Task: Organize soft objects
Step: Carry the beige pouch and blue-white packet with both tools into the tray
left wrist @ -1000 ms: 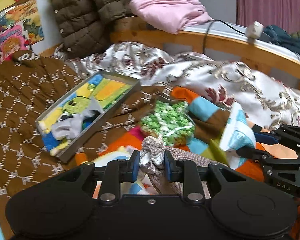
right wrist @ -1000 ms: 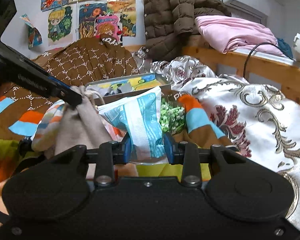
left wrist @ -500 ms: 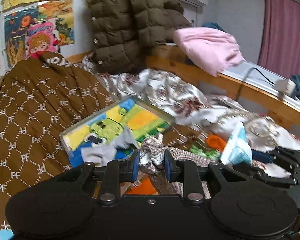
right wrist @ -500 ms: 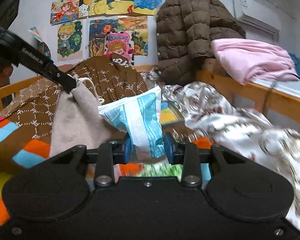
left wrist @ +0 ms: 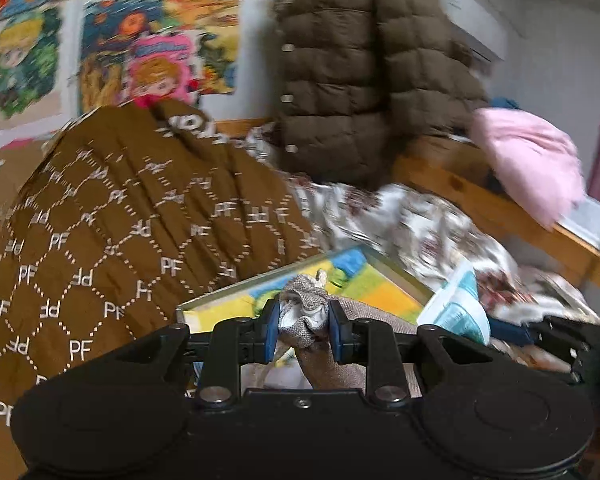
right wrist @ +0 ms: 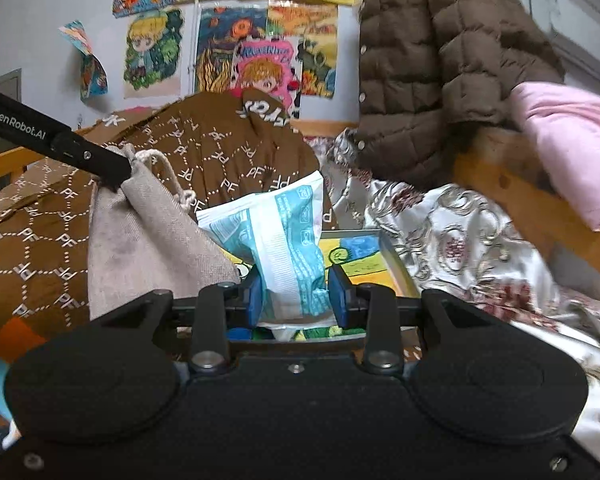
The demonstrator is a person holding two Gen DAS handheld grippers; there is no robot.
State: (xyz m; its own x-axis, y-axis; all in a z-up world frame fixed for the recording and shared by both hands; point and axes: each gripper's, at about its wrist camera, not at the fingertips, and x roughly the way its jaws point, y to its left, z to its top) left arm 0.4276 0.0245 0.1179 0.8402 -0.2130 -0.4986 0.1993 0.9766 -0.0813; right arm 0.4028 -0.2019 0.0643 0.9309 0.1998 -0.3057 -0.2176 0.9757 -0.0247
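My left gripper (left wrist: 303, 330) is shut on the gathered neck of a beige drawstring pouch (left wrist: 305, 312); the pouch (right wrist: 148, 236) hangs from it at the left of the right wrist view. My right gripper (right wrist: 296, 292) is shut on a teal-and-white soft packet (right wrist: 288, 240), which also shows at the right in the left wrist view as the packet (left wrist: 458, 308). Both are held above a shallow tray (left wrist: 396, 270) with a colourful cartoon bottom, lying on the bed.
A brown quilt with PF lettering (left wrist: 120, 232) is piled at the left. A flowered silver bedspread (right wrist: 472, 240), a wooden bed rail (right wrist: 512, 192), a brown puffer jacket (left wrist: 360, 72) and pink cloth (left wrist: 532, 160) lie beyond. Posters cover the wall.
Both grippers have risen and swung toward the tray, carrying the pouch and the packet. The green sweets bag and striped blanket have dropped out of view.
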